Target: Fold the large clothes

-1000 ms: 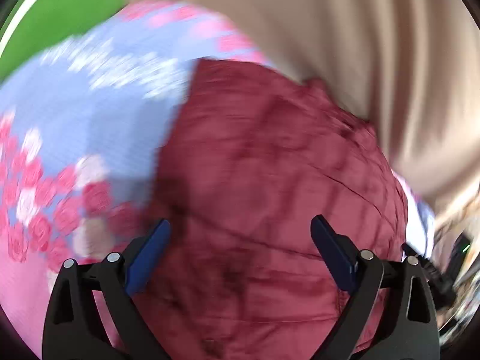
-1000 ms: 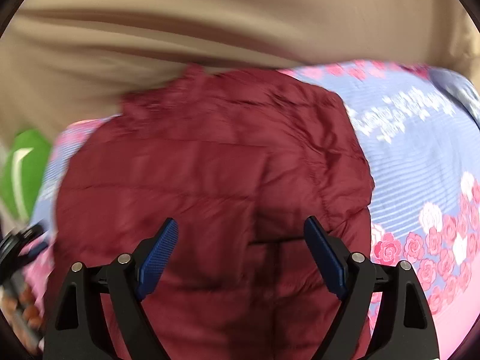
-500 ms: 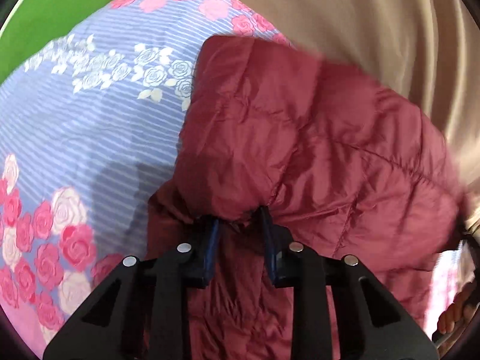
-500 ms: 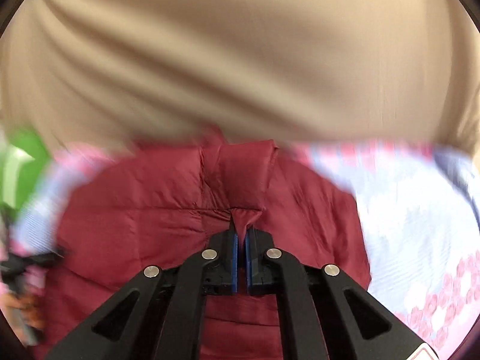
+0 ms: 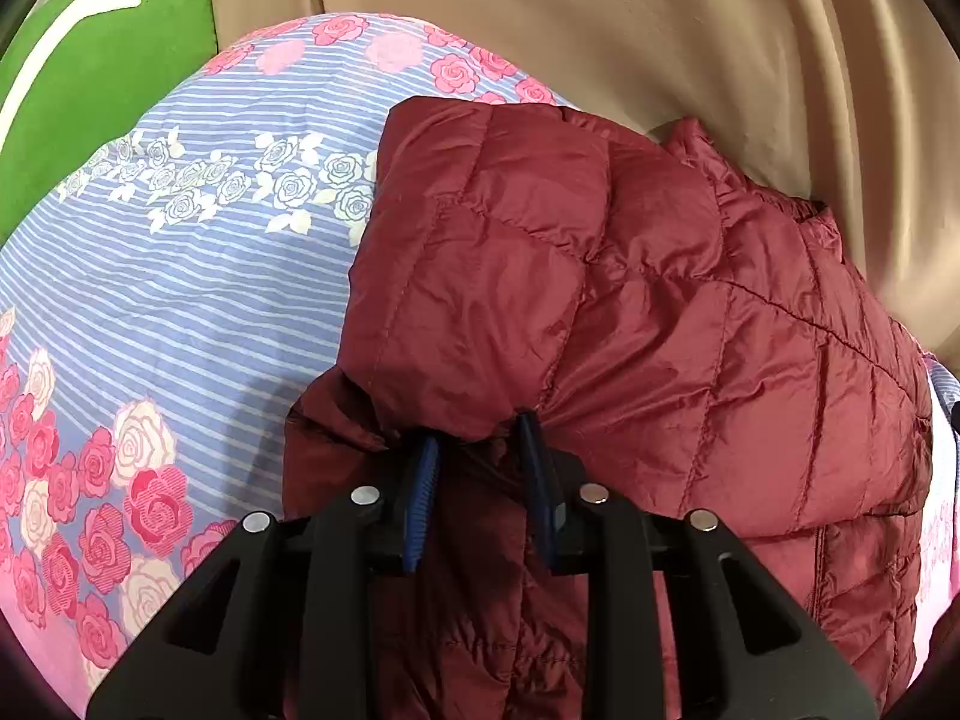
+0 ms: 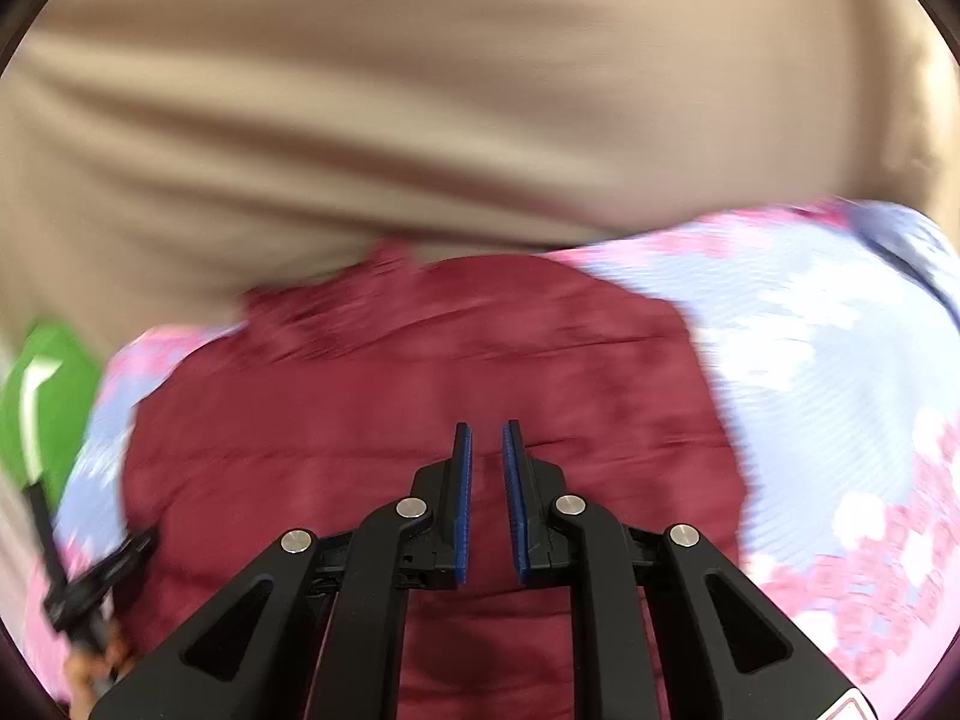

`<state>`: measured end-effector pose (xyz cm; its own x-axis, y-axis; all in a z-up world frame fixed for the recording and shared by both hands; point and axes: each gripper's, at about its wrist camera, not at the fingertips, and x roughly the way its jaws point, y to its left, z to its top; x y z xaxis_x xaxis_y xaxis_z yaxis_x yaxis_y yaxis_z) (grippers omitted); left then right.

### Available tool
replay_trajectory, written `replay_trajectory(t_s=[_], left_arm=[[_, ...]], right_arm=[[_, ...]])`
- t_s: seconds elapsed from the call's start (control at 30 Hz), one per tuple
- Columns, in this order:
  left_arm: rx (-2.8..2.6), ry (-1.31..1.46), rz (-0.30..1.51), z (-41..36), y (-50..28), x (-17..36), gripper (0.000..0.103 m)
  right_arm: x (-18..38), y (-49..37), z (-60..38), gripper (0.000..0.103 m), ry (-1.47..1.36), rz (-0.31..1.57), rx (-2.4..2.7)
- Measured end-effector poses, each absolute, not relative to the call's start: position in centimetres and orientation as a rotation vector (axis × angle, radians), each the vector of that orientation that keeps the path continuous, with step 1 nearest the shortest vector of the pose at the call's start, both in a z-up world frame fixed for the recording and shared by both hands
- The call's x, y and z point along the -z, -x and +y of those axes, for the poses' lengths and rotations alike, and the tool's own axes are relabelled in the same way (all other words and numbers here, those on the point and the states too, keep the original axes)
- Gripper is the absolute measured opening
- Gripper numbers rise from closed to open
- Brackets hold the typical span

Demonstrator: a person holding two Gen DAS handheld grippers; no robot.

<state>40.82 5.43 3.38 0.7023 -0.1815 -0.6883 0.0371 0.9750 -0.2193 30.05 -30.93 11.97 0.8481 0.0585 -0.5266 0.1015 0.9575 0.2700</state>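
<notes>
Left wrist view shows the left claw (image 5: 477,438) squeezed tight on a bunched-up bit of the red jacket (image 5: 630,312). Its two blue pads (image 5: 423,480) stand narrow, and the puffy cloth is pinched between them at the tips. The part it holds is a folded flap that bends up and over the rest of the jacket. More dark red cloth hangs down under the claw.

The jacket lies on a bed sheet (image 5: 198,276) with blue stripes, white roses and pink roses. The sheet shows to the left of the jacket and a little at the far right edge. A green pillow (image 5: 90,78) with a white stripe sits at the top left, past the sheet. A tan curtain (image 5: 690,42) hangs behind the bed, just past the far edge of the jacket.

Right wrist view is blurry. The right claw (image 6: 485,429) has a small gap between its blue pads (image 6: 462,498), and its jaws have just been opening. Nothing is between them; only the flat red jacket (image 6: 390,396) shows through the gap, lying farther down. The jacket fills the middle of this view. The flower sheet (image 6: 810,360) spreads out to the right of it. The green pillow (image 6: 48,396) is at the left edge, and the other black claw (image 6: 90,588) pokes in at the lower left, too blurry to read. The tan curtain (image 6: 450,90) fills the whole top.
</notes>
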Motion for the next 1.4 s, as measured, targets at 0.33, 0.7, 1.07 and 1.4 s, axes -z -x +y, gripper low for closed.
replay_trajectory(t_s=[0.33, 0.7, 1.07, 1.4], left_arm=[[0.154, 0.238, 0.784, 6.3, -41.1, -3.4, 0.027], [0.203, 0.244, 0.817, 10.1, -33.4, -5.3, 0.085], [0.304, 0.203, 1.041, 15.3, -17.1, -3.2, 0.077], [0.352, 0.07, 1.098, 15.7, -7.9, -4.7, 0.005]], right_arm=[[-7.4, -32.5, -34.5, 0.0, -0.194, 0.693, 0.1], [-6.5, -12.3, -42.2, 0.062, -0.281, 0.759, 0.184], [-1.1, 0.3, -36.8, 0.051, -0.351, 0.895, 0.016], [-4.2, 6.7, -34.2, 0.004, -0.273, 0.915, -0.003]])
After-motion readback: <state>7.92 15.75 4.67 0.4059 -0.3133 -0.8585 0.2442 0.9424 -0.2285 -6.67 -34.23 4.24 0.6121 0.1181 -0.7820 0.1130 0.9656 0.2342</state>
